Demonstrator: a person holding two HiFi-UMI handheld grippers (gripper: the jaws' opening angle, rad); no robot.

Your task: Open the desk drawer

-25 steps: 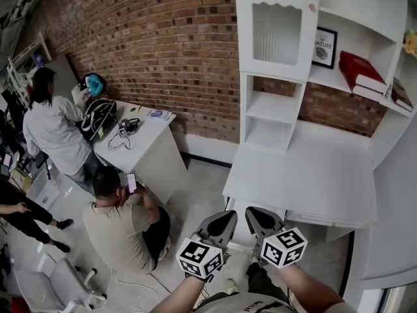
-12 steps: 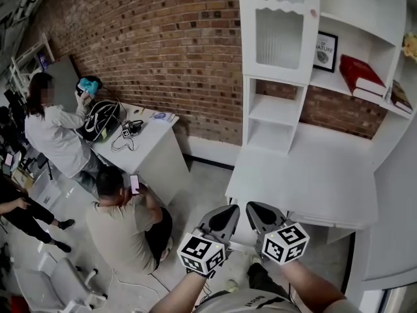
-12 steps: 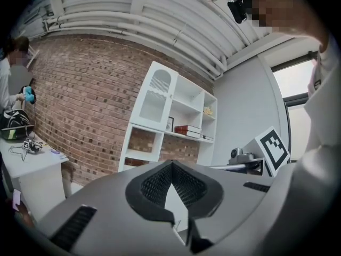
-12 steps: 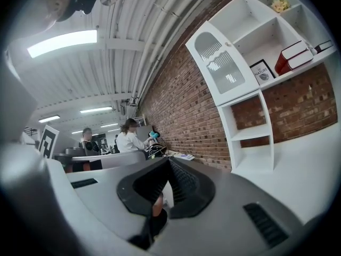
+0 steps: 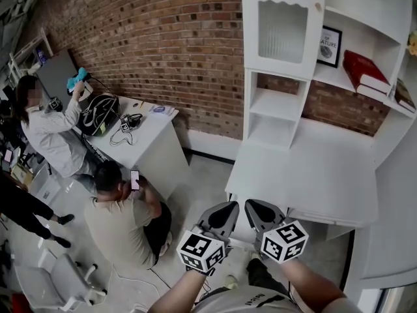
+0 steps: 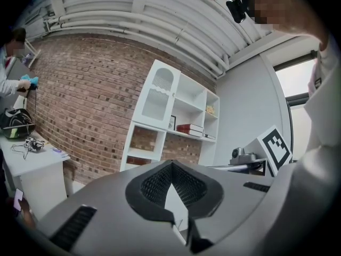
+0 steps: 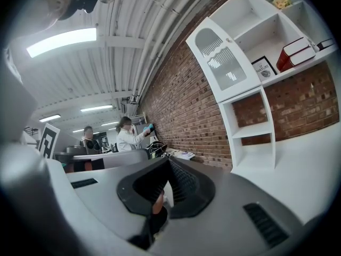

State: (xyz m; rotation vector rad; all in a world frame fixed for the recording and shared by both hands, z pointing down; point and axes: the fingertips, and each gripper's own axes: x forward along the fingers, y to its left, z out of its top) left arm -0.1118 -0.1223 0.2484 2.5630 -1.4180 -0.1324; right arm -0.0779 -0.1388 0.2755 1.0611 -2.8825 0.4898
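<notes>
The white desk (image 5: pixel 313 175) with its shelf unit (image 5: pixel 280 57) stands ahead of me against the brick wall. No drawer front shows in any view; the desktop's front edge (image 5: pixel 293 215) hides what is under it. My left gripper (image 5: pixel 230 207) and right gripper (image 5: pixel 250 205) hover side by side just short of that edge, pointing at the desk. In the left gripper view the left gripper (image 6: pixel 169 164) has its jaws together at the tip, with nothing between them. The right gripper (image 7: pixel 168 159) is likewise shut and empty.
Red books (image 5: pixel 361 70) and a framed picture (image 5: pixel 329 46) sit on the shelves. To the left a person crouches (image 5: pixel 120 220) by a second white desk (image 5: pixel 146 142), and another person (image 5: pixel 45 132) stands behind it. A white chair (image 5: pixel 65 282) is at the lower left.
Both grippers have stayed almost where they were, still shut. The standing person at the left has raised an arm with a blue object.
</notes>
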